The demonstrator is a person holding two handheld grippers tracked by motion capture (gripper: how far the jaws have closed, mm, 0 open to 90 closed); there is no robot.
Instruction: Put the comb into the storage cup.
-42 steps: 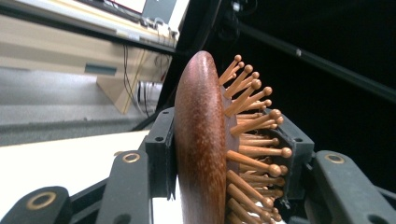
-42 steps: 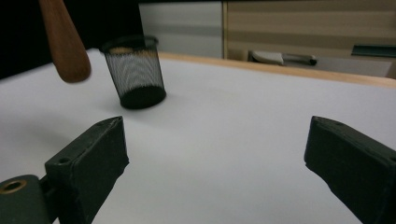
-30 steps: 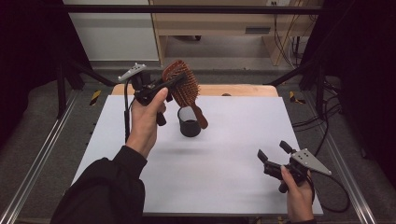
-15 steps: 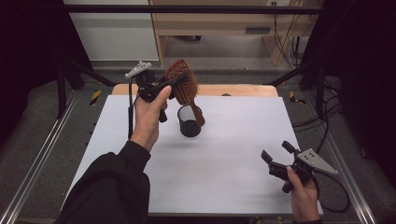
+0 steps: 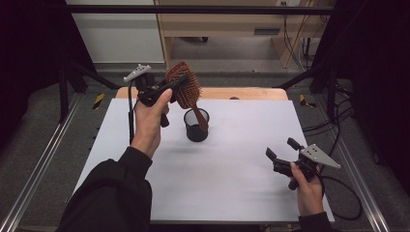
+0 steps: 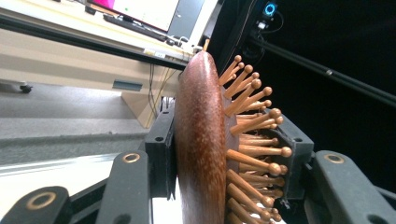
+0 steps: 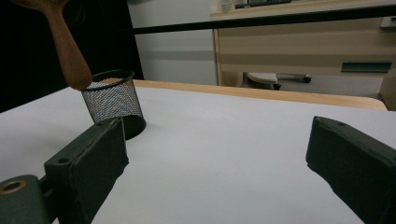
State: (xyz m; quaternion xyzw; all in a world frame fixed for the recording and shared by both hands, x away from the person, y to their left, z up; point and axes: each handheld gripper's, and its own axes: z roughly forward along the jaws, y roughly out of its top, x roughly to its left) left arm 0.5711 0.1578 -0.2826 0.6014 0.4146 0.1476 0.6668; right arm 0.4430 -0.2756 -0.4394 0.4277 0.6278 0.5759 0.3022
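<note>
The left gripper [image 5: 167, 88] clamped the head of a reddish-brown wooden paddle hairbrush [image 5: 186, 91], held above the tabletop's [image 5: 241, 159] far edge, handle slanting down toward the black wire-mesh cup [image 5: 196, 125]. Near the right edge, the right gripper [image 5: 281, 153] stood wide apart, empty.

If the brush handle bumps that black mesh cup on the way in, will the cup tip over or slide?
The mesh cup looks light, being open wire mesh, so a bump from the brush handle would probably slide it on the smooth white table. It is short with a wide base, so tipping seems less likely. The left gripper clamps the brush head.
</note>
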